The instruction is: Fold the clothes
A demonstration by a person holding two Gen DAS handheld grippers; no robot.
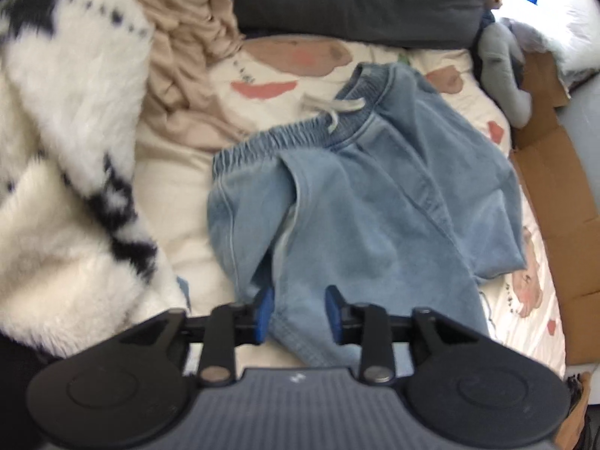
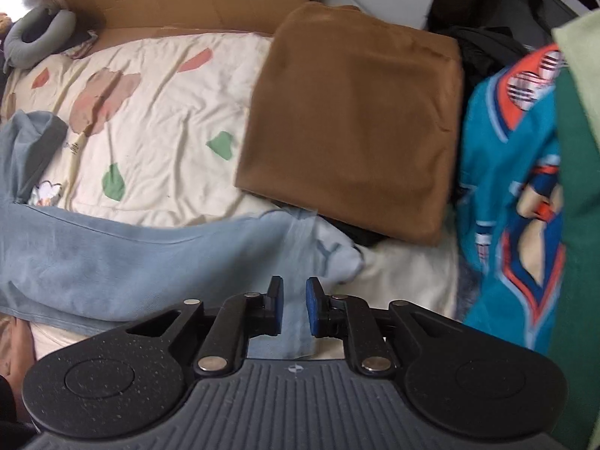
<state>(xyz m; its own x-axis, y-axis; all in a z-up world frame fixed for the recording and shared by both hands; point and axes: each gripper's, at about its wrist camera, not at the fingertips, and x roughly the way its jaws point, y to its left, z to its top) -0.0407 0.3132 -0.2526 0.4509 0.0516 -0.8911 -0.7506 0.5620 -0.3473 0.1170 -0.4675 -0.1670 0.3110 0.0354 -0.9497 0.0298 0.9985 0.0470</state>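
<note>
**Left wrist view: soft denim trousers, both grippers parted over them**

Left wrist camera shows the pale blue denim trousers with elastic waistband [image 1: 360,195] lying crumpled on the cream printed bedsheet [image 1: 176,172], waistband and drawstring at their far end. The left gripper [image 1: 299,309] stands open, its blue pads either side of a trouser leg without pressing it. The right gripper [image 2: 294,309] is slightly parted above the trousers' other leg [image 2: 150,247], nothing pinched.

I judge the denim limp and light, with enough friction not to slip; hems and waistband (thicker, seamed) look the best holds. A folded tan-brown garment [image 2: 352,120] lies beyond the trousers' leg end, a teal printed jersey [image 2: 510,195] beside it. No brand or writing is readable.
</note>
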